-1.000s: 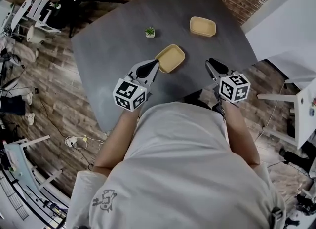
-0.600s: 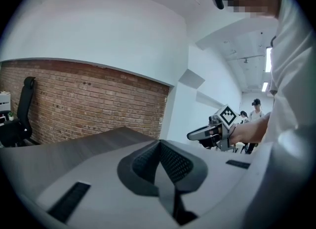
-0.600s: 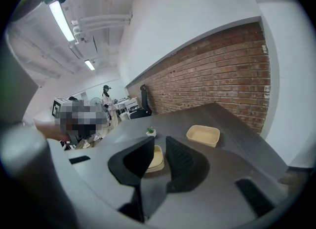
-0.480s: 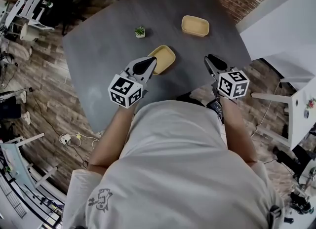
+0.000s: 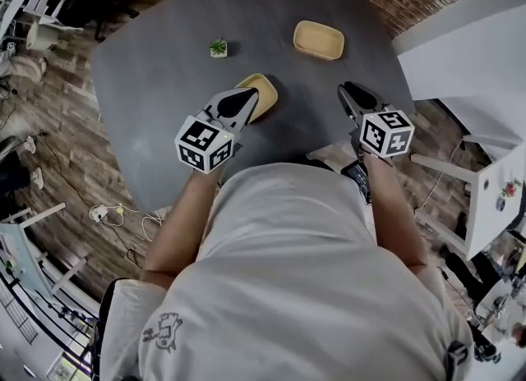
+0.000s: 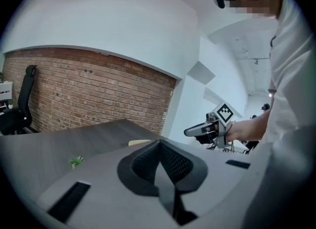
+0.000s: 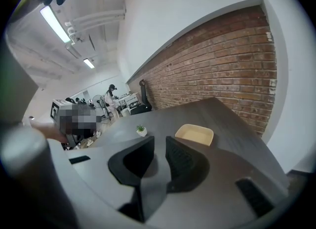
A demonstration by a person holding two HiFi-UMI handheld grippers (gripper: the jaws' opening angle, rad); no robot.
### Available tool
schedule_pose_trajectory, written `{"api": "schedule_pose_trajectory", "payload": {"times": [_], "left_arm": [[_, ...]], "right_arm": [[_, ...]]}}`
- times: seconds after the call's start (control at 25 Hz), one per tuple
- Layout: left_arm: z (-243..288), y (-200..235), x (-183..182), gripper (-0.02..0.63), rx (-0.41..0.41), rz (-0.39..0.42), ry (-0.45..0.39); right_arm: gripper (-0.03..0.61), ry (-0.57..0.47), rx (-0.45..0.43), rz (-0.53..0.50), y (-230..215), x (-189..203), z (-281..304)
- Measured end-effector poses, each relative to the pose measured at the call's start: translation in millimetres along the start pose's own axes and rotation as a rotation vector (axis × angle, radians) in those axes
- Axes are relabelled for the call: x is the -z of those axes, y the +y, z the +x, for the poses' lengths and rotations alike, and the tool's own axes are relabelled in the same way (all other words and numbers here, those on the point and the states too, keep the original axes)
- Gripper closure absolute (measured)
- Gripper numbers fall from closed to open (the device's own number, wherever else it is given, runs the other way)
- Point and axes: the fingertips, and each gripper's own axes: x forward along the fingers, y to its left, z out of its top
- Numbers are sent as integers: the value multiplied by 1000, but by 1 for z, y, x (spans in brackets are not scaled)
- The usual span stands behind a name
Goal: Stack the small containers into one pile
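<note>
Two shallow tan containers lie on the dark grey table [image 5: 164, 84]. The far container [image 5: 319, 39] [image 7: 194, 134] sits empty near the table's right back. The near container [image 5: 261, 92] lies in the middle, and only a sliver of its rim [image 6: 139, 142] shows in the left gripper view. My left gripper [image 5: 244, 100] [image 6: 159, 144] hovers at the near container's near-left edge, covering part of it, with its jaws shut on nothing. My right gripper [image 5: 348, 92] [image 7: 159, 141] hangs over the table's front right edge, open and empty, pointing toward the far container.
A tiny potted plant [image 5: 218, 47] [image 7: 141, 131] stands left of the far container. A white table [image 5: 468, 51] stands to the right beyond the grey table's edge. A brick wall runs behind. Chairs and cables lie on the wooden floor at the left.
The left gripper has crept forward until its tip overlaps the near container's edge. The right gripper has edged slightly forward. The head camera has shifted, sliding the table left in the picture.
</note>
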Motion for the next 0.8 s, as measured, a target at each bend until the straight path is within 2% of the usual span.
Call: {"api": "schedule_pose_trajectory", "payload": {"times": [0.52,0.8], "left_arm": [[88,12,0,603,-16,-42,70],[125,25,4,603,-52,-67,97]], "right_arm": [[499,66,-27,63,-82,0,34],[499,92,-43,112,-118,2,61]]}}
